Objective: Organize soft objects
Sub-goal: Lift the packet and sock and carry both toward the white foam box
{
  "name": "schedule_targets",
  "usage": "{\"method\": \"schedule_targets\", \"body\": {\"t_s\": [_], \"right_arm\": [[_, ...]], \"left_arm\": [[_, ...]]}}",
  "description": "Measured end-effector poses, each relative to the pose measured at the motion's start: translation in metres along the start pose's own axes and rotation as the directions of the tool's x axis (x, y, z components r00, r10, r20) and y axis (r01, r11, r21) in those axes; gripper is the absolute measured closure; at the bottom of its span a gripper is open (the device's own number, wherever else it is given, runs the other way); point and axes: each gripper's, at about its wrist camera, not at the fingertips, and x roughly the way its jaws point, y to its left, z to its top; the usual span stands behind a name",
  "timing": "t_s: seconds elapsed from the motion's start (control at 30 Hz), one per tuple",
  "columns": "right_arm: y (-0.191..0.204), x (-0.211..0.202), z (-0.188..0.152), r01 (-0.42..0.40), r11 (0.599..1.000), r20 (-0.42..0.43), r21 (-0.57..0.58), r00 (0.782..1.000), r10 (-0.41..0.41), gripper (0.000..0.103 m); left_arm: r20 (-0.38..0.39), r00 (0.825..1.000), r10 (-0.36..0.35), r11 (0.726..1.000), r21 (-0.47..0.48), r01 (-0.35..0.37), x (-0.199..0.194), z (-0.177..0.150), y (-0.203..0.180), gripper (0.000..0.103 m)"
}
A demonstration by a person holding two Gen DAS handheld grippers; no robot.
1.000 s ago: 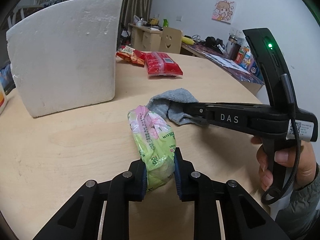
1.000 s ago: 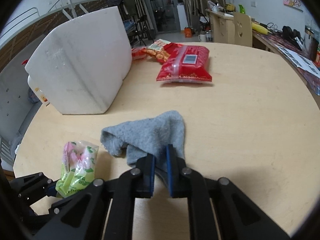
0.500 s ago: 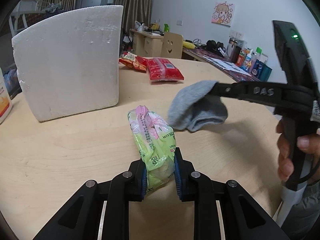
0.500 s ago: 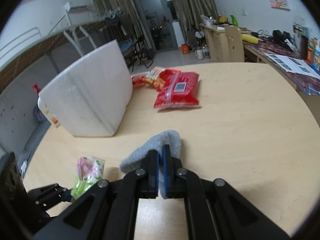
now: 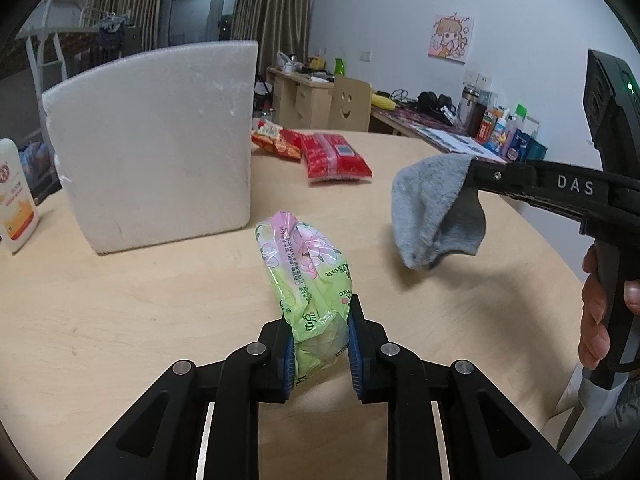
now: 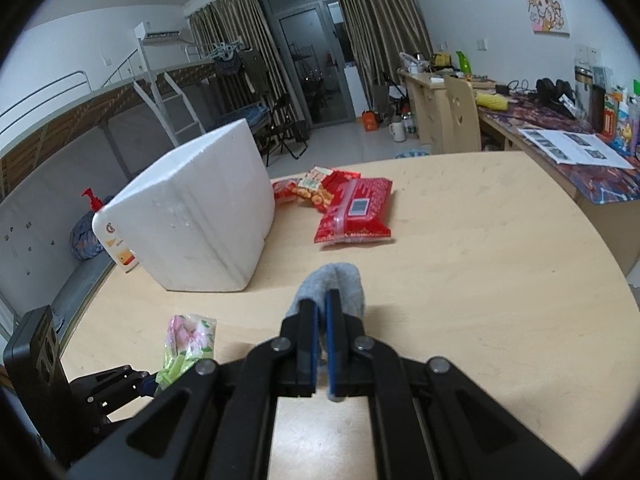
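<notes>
My left gripper (image 5: 319, 322) is shut on the near end of a green and pink tissue pack (image 5: 305, 268), whose far end points toward the foam box. In the right wrist view the same tissue pack (image 6: 188, 346) shows at lower left, held by the left gripper (image 6: 154, 384). My right gripper (image 6: 321, 302) is shut on a grey sock (image 6: 334, 284). In the left wrist view the grey sock (image 5: 434, 208) hangs in the air from the right gripper (image 5: 476, 172), above the table at the right.
A white foam box (image 5: 156, 144) stands on the round wooden table (image 5: 100, 320) at the left, with a pump bottle (image 5: 14, 196) beside it. Two red snack bags (image 6: 352, 212) lie behind. A person's hand (image 5: 600, 312) holds the right gripper's handle. A cluttered desk (image 6: 560, 136) runs along the right.
The right gripper closed on the grey sock and lifted it off the table, moving up and to the right. The left gripper kept its hold on the tissue pack.
</notes>
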Motion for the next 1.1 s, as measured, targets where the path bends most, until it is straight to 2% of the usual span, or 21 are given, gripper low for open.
{"method": "schedule_targets", "body": {"t_s": [0.4, 1.1], "right_arm": [[0.014, -0.037, -0.001, 0.014, 1.0, 0.08, -0.018, 0.997, -0.012, 0.097], [0.022, -0.08, -0.024, 0.061, 0.998, 0.151, -0.003, 0.987, -0.06, 0.097]], "left_arm": [[0.056, 0.998, 0.015, 0.999, 0.032, -0.017, -0.027, 0.008, -0.008, 0.08], [0.117, 0.993, -0.012, 0.996, 0.086, 0.002, -0.072, -0.007, -0.026, 0.08]]}}
